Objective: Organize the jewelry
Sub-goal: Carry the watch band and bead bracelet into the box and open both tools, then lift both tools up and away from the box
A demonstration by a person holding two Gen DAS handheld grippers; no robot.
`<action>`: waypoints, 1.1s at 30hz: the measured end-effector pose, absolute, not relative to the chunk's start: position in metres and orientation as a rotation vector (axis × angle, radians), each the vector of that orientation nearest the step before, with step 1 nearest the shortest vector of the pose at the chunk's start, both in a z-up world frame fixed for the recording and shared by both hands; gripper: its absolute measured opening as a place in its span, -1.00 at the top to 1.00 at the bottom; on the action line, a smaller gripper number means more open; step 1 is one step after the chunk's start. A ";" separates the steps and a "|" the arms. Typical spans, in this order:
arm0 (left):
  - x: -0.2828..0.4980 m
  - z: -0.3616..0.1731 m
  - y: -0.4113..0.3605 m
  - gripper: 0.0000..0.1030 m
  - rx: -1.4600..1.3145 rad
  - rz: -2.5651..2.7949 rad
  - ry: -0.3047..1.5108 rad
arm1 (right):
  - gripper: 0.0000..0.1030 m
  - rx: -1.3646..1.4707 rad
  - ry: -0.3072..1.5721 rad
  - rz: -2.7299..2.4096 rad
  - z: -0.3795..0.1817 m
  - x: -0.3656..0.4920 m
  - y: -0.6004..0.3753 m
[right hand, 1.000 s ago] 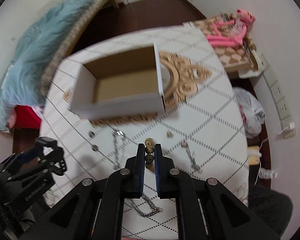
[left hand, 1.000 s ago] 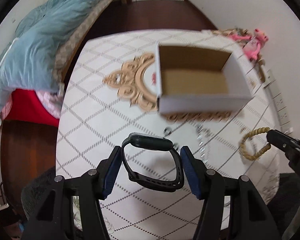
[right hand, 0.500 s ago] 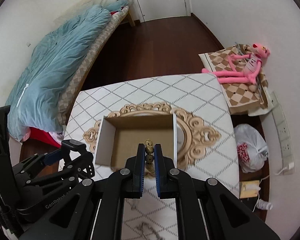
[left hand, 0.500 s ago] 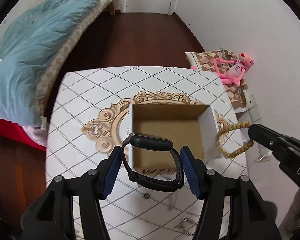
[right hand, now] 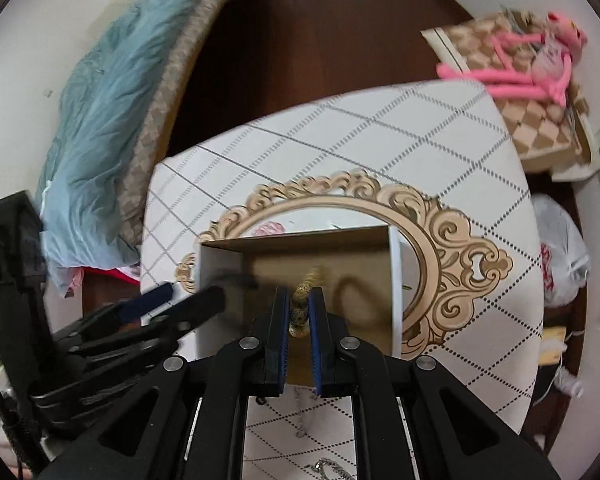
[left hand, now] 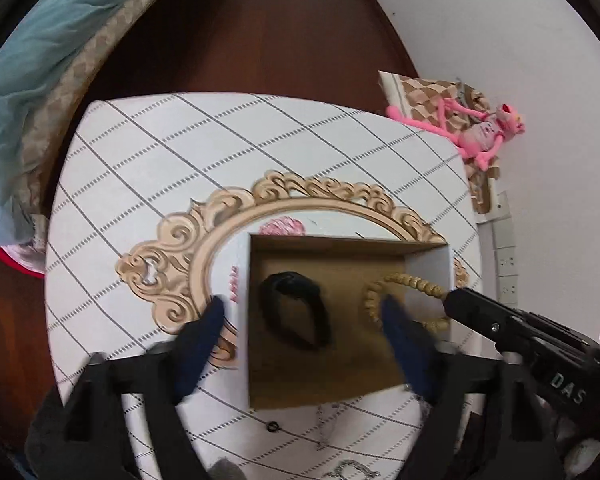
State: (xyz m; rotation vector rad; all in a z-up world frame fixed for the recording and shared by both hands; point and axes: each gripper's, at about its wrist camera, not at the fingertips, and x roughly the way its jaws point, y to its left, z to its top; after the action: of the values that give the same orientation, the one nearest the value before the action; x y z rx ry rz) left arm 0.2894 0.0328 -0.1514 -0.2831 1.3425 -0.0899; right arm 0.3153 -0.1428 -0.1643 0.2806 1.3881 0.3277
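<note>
**Watch dropped in the box, beads held above it**

Since half a second ago your left claw (left hand: 300, 320) has let go of the black watch (left hand: 294, 312), and its blue fingers (left hand: 204, 332) have spread wide; the watch now lies on the brown floor of the cardboard box (left hand: 242, 280), toward its left side, blurred in the left wrist view. Both claws have also closed in on the box, which fills much more of each view than before.

Your left claw hangs over the box with one finger outside the left wall and the other over the interior, neither touching the watch.

Your right claw (right hand: 299, 312) is narrowed on the wooden bead bracelet (left hand: 396, 292). From the right wrist view you see a few speckled beads pinched between the blue pads (right hand: 315, 320), and from the left wrist view the loop hangs from the claw's tip over the right part of the box, just inside its right wall. Whether the beads touch the box floor, you cannot tell.

The box sits on the white tabletop (left hand: 260, 136) with its diamond pattern, overlapping the gold scroll frame (left hand: 204, 240) printed there. Nearer to you, in front of the box, a small dark ring (left hand: 273, 426) and a thin silver chain (left hand: 324, 428) lie on the tabletop. Beyond the tabletop you see the bed (right hand: 112, 104) with its blue quilt and a pink plush toy (left hand: 476, 128) against the wall.
</note>
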 end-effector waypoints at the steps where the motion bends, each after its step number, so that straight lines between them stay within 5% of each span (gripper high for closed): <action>1: 0.289 -0.150 0.035 -0.69 -0.285 -0.085 1.332 | 0.80 0.278 1.392 0.316 -0.167 0.316 -0.145; 3: 0.289 -0.147 0.039 -0.72 -0.274 -0.067 1.320 | 0.73 0.257 1.380 0.301 -0.167 0.316 -0.148; 7: 0.284 -0.145 0.045 -0.92 -0.202 0.004 1.285 | -0.10 0.201 1.358 0.262 -0.166 0.310 -0.154; 13: 0.267 -0.149 0.043 -0.93 -0.074 0.112 1.207 | -0.83 0.003 1.308 0.157 -0.167 0.290 -0.148; 23: 0.236 -0.148 0.043 -0.94 -0.028 0.154 1.195 | -0.83 -0.075 1.294 0.114 -0.184 0.260 -0.140; 33: 0.199 -0.110 0.040 -0.94 -0.032 0.183 1.128 | -0.83 -0.077 1.204 0.112 -0.144 0.224 -0.135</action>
State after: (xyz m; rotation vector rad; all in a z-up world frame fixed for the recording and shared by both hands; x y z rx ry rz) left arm 0.1993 0.0402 -0.1102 -0.0321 1.1284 0.1833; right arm 0.2244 -0.1349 -0.1439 -0.0768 1.2040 0.1117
